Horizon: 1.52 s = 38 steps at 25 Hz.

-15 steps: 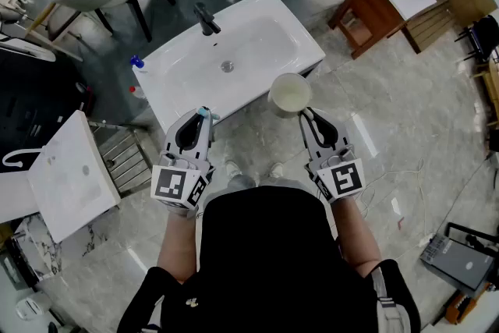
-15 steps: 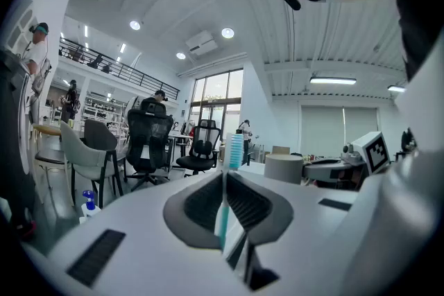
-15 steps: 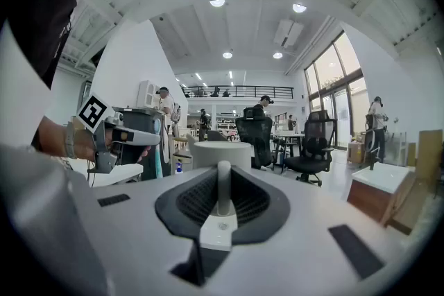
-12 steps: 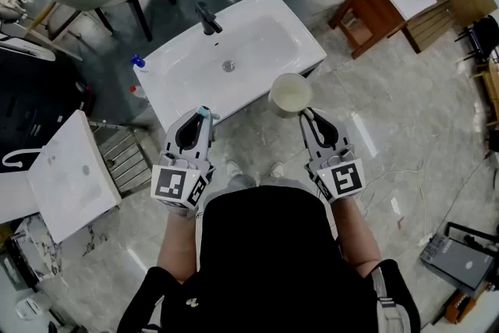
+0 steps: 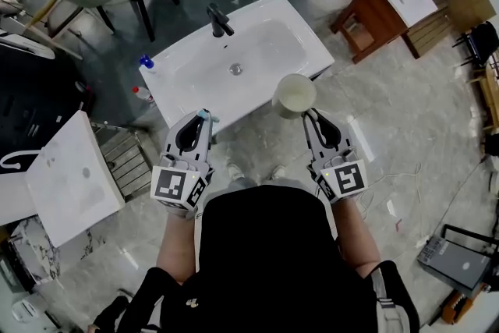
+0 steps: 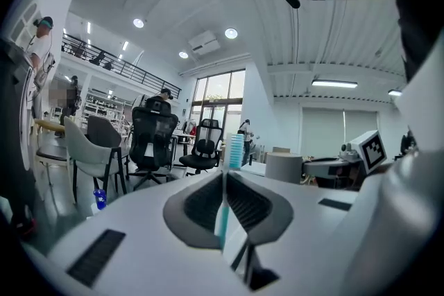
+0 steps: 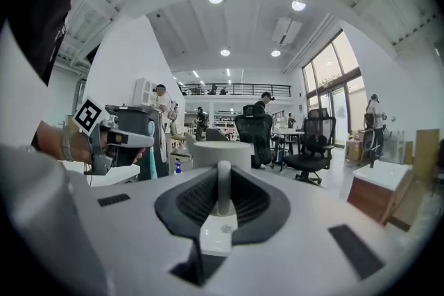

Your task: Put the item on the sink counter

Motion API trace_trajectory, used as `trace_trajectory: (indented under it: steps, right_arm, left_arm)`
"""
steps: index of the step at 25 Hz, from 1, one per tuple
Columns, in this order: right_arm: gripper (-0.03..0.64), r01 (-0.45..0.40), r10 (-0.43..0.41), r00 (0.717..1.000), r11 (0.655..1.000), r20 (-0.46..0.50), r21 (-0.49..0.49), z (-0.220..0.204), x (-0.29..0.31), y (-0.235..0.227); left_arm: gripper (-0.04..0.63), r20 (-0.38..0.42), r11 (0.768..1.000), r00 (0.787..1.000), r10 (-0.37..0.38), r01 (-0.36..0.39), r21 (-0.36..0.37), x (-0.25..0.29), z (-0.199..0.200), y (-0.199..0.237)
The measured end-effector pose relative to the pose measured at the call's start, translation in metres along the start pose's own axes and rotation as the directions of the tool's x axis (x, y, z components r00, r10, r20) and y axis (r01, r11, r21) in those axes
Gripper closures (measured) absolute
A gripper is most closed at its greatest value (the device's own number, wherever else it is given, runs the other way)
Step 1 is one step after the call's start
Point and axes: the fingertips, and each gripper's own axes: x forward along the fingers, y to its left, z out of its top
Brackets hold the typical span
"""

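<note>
- Head view: the left gripper [image 5: 201,121] is clamping a slim teal toothbrush [image 5: 205,112]. The right gripper [image 5: 309,117] is pinching the handle of a round cream cup [image 5: 295,95].
- The cup is hanging over the grey marbled floor [image 5: 257,138], just before the glossy white sink counter [image 5: 175,82]. Since the earlier frame, the counter is showing lower in the picture, nearer the grippers.
- Left gripper view: ribbed pads are squeezing the toothbrush [image 6: 223,211], its bristles [image 6: 236,149] poking above.
- Right gripper view: the jaws are gripping the smooth handle [image 7: 223,192].
</note>
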Motion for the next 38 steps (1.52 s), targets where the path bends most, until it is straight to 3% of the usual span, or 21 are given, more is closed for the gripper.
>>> trace_trajectory:
  steps: [12,18,38]
  right_arm:
    - [0.56,0.034,-0.035,0.999,0.999,-0.021,-0.025,-0.002,0.04,0.027]
    - [0.56,0.027,-0.028,0.999,0.999,-0.021,-0.016,-0.007,0.056,0.017]
    - [0.56,-0.146,0.146,0.989,0.989,-0.023,0.015,-0.019,0.153,-0.116]
  left_arm:
    - [0.561,0.015,0.999,1.0,0.002,-0.001,-0.037,-0.017,-0.005,0.06]
    - [0.561,0.005,0.999,1.0,0.018,-0.018,-0.049,-0.009,-0.012,0.068]
    - [0.56,-0.038,0.981,0.982,0.187,-0.188,-0.038,0.12,-0.006,0.059]
